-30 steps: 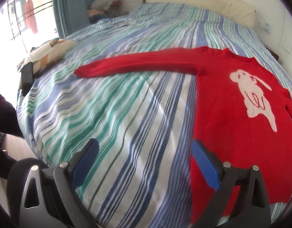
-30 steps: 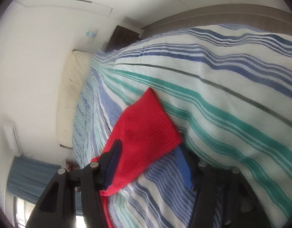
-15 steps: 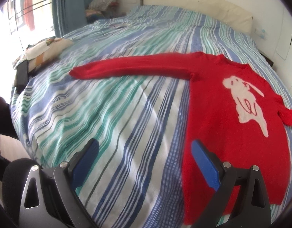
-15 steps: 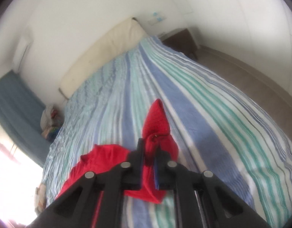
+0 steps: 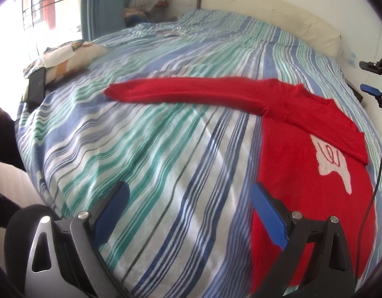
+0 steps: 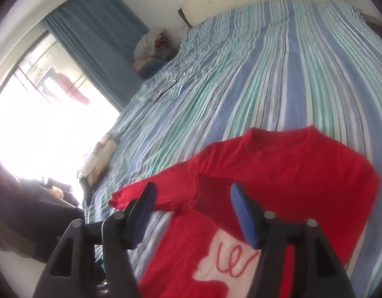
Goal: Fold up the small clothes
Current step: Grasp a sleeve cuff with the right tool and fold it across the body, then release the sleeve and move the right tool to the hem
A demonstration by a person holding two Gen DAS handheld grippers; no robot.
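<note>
Since a second ago your right gripper [image 6: 193,211], now apart, has laid one sleeve [image 5: 322,126] across the sweater [image 5: 302,173]; your left gripper [image 5: 188,211], apart too, should fetch the outstretched sleeve [image 5: 186,93].

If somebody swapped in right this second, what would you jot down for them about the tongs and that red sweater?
Left tongs: open, empty, above the striped bedspread beside the red sweater.
Right tongs: open, empty, over the sweater's chest.
Done: one sleeve lies folded across the body.
Left: the other sleeve is stretched out flat; fold it in, then fold the body.
</note>
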